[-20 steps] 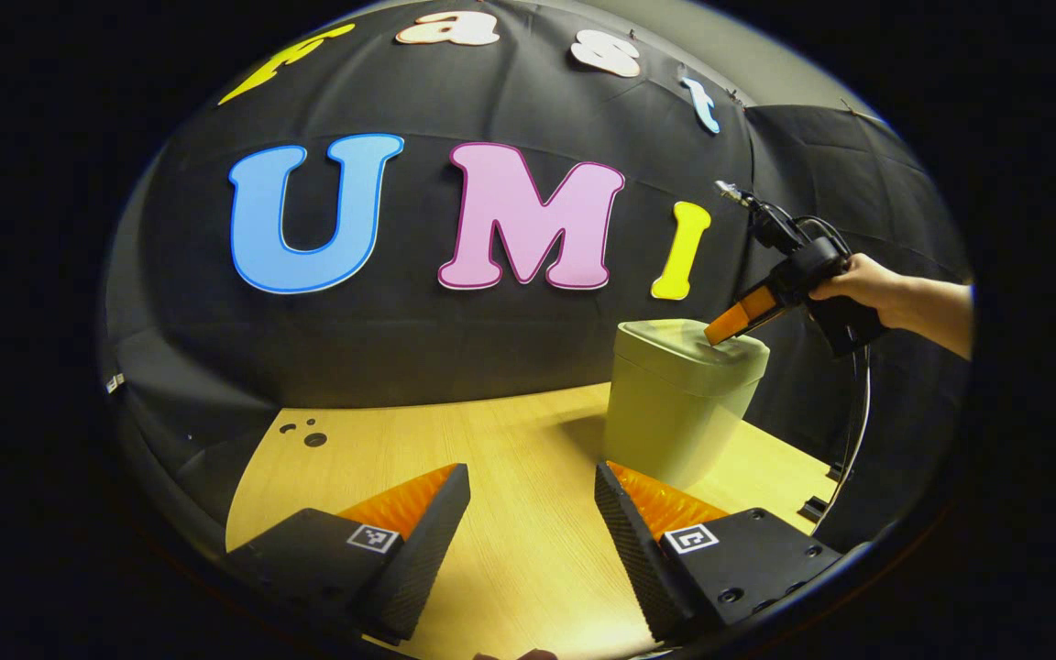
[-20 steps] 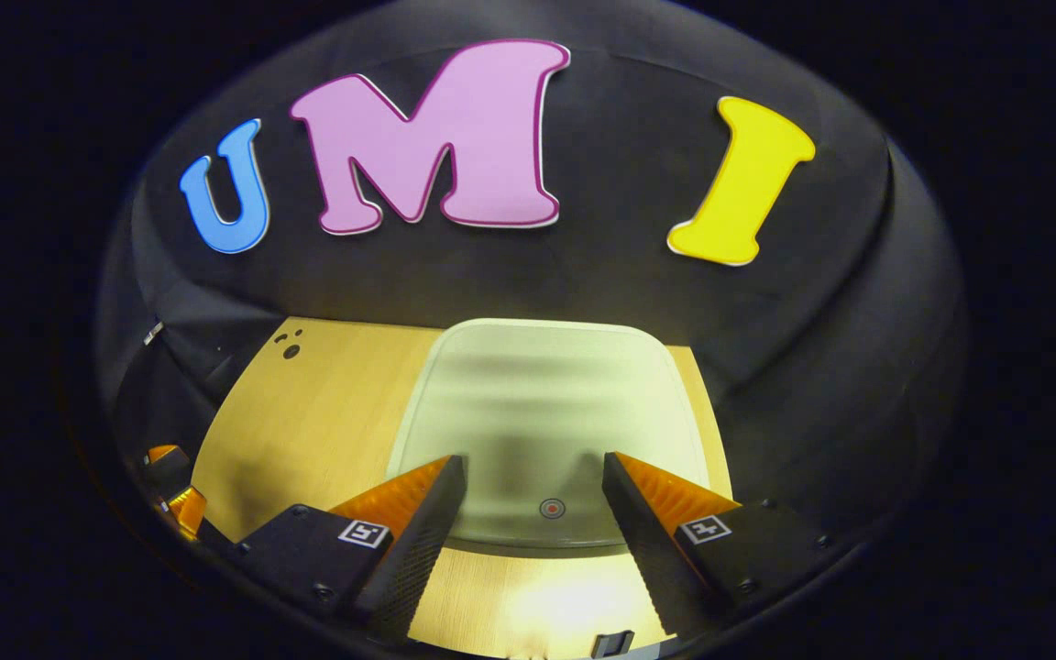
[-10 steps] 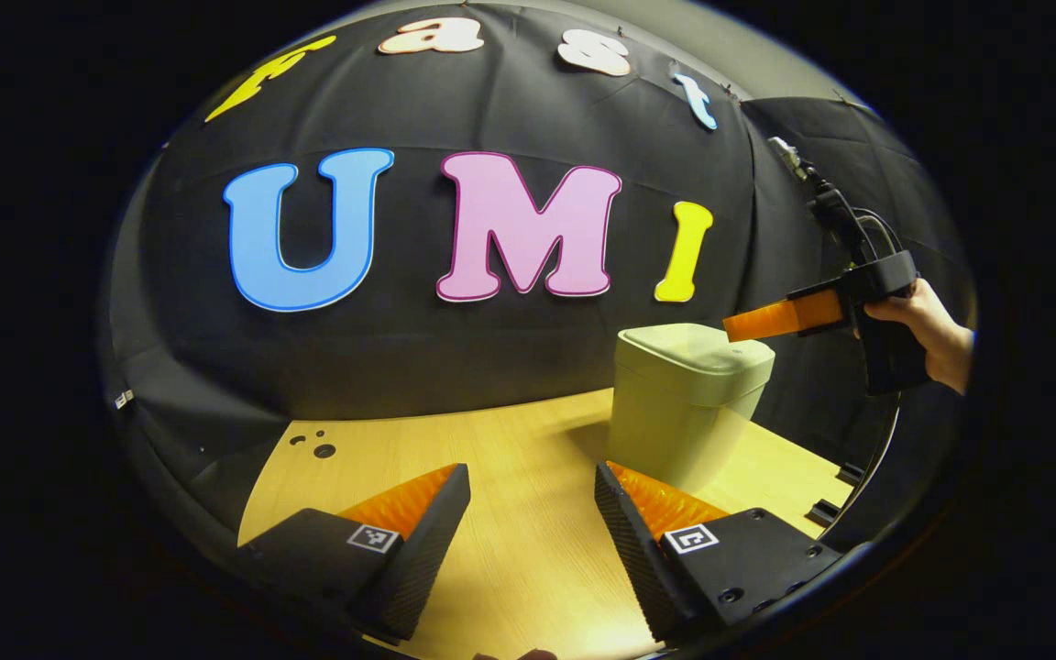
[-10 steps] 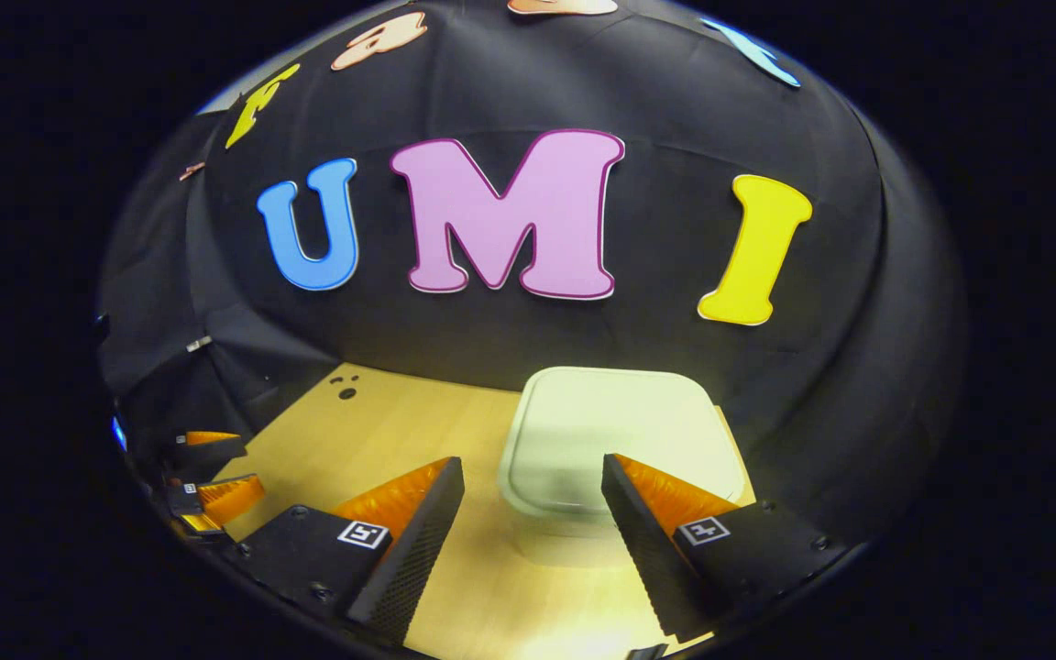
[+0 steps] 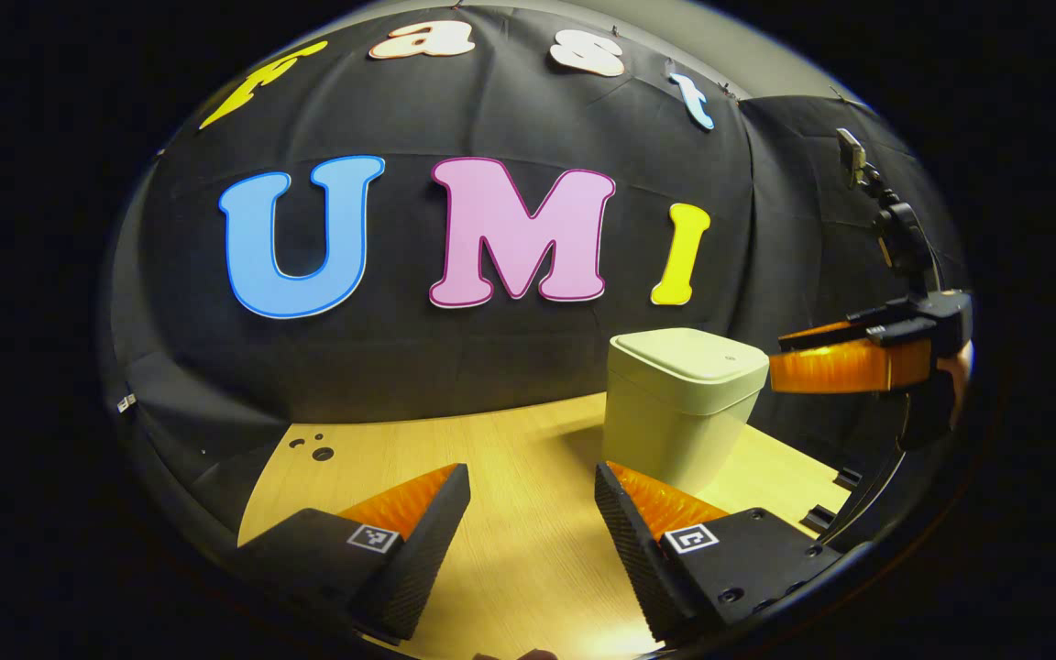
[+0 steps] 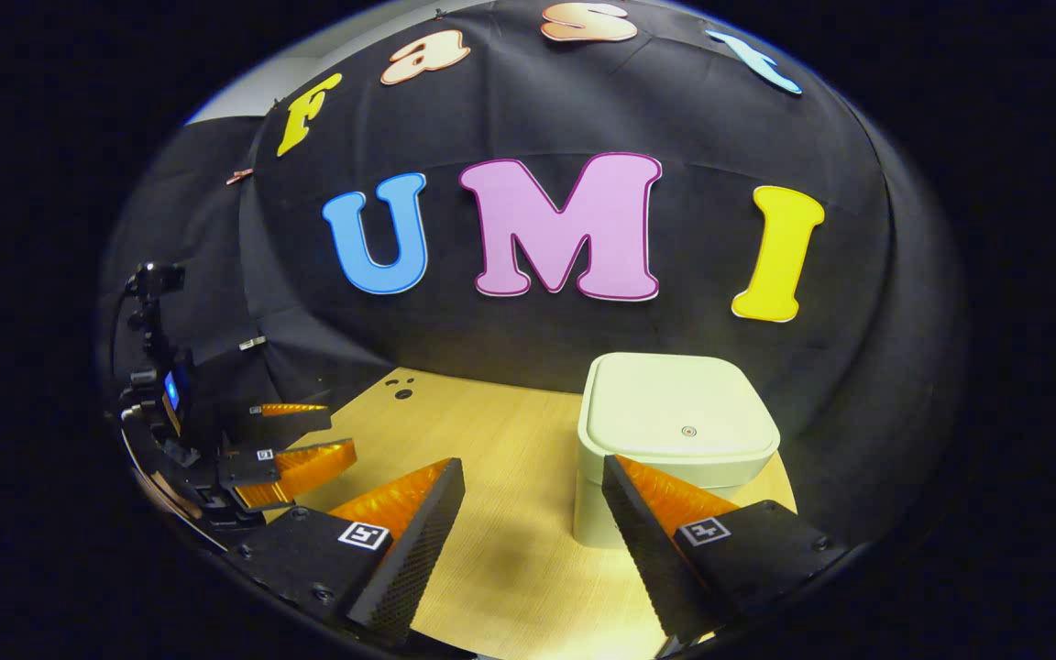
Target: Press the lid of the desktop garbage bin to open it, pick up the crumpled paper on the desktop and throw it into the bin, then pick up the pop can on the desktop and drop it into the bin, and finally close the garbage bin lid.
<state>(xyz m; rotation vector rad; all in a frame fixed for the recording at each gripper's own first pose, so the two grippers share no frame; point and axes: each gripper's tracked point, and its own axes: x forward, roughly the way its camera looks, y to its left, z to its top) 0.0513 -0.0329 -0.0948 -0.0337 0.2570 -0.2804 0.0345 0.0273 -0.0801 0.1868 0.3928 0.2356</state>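
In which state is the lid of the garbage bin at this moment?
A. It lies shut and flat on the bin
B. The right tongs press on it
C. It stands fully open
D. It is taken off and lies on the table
A: the lid sits flat on the garbage bin, and the right tongs are apart from it.

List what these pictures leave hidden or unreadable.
- Inside of the bin: right gripper view, the shut lid covers it, so its contents cannot be told.
- Bin's base front: left gripper view, the left gripper finger hides it.
- Hand holding the right gripper: left gripper view, cut off at the edge.
- Lid's small mark: too small to tell what it is.
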